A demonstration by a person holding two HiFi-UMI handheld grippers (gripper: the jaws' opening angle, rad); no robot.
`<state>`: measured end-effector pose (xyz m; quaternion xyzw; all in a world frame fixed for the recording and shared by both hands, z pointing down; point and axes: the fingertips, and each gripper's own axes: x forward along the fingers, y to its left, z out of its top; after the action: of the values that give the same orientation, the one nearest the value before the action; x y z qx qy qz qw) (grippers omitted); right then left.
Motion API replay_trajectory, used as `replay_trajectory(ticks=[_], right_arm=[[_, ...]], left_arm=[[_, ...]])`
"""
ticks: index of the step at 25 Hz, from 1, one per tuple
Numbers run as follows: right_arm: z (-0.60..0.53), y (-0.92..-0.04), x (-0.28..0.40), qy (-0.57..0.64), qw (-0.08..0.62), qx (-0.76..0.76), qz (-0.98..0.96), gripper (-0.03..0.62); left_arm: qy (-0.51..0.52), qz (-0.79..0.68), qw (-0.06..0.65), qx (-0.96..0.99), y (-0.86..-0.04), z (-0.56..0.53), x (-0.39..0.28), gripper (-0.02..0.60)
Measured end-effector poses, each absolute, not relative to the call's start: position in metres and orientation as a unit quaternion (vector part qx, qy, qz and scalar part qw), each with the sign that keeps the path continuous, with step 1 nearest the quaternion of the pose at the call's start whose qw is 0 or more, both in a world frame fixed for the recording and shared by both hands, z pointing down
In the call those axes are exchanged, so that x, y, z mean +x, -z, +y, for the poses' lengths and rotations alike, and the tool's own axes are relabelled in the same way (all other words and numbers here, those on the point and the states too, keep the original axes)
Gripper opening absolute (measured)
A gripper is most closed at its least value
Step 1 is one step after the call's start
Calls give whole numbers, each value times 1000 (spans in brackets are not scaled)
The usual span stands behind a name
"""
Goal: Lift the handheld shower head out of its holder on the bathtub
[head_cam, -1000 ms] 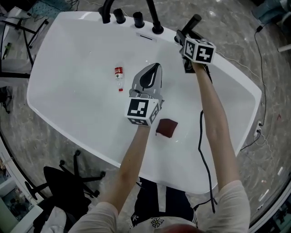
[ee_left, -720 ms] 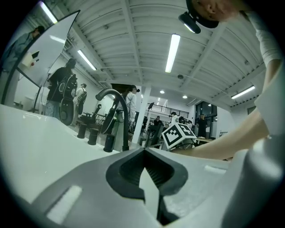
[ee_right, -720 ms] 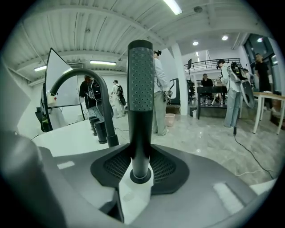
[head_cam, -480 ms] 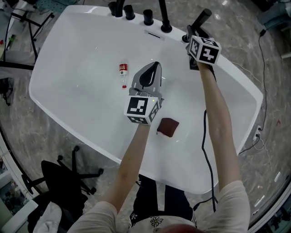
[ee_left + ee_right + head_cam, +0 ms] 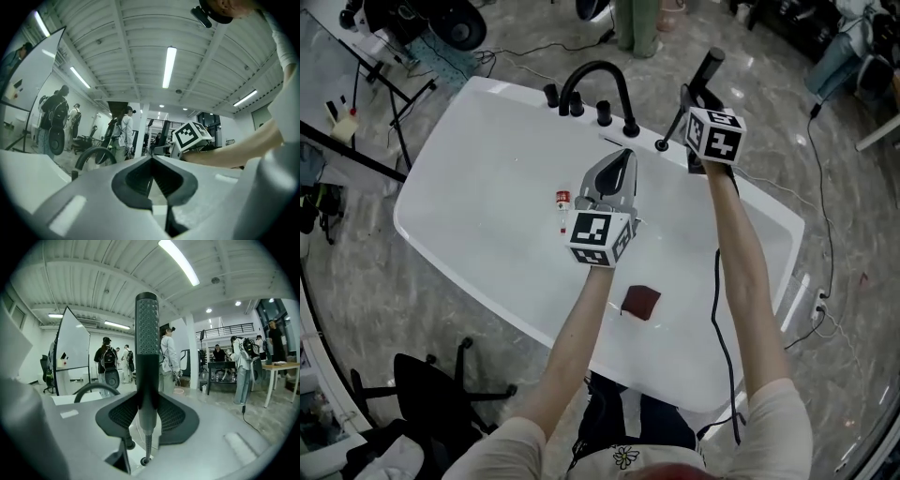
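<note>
The black handheld shower head (image 5: pixel 146 343) stands upright between the jaws of my right gripper (image 5: pixel 148 406), which is shut on its handle. Below it a thin hose (image 5: pixel 147 444) runs down into the round holder (image 5: pixel 145 460) on the tub rim, so the head hangs clear above the holder. In the head view the shower head (image 5: pixel 706 68) sticks up past my right gripper (image 5: pixel 696 98) at the white bathtub's (image 5: pixel 478 122) far rim, above the holder (image 5: pixel 662 145). My left gripper (image 5: pixel 622 157) hovers over the tub's middle, shut and empty; in its own view my left gripper (image 5: pixel 152 161) holds nothing.
A black arched faucet (image 5: pixel 595 80) with knobs stands on the far rim, left of the holder. A small red-labelled bottle (image 5: pixel 563 201) and a dark red cloth (image 5: pixel 640 302) lie inside the tub. A cable trails from the right arm. People stand in the background.
My right gripper has risen with the shower head, pulling it out of the holder so the hose shows below it. The head camera has pulled back. The left gripper has hardly moved.
</note>
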<state>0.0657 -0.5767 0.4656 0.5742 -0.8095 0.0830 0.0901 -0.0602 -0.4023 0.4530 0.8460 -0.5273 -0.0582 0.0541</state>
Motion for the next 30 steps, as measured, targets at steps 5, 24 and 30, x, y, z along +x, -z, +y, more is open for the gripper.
replay_trajectory(ticks=[5,24,30], right_arm=[[-542,-362,70,-60,50,568,-819,150],[-312,-127,99,17,-41,578,-815,150],[-240,-125,86,40,-63,564,-822,150]], left_arm=[[71,-520,54,849,-374,-387,-33,0],[113,-464,-36,878,-170,-235,-8,0],[99,-461,-88,878,-164,-197,-3,0]])
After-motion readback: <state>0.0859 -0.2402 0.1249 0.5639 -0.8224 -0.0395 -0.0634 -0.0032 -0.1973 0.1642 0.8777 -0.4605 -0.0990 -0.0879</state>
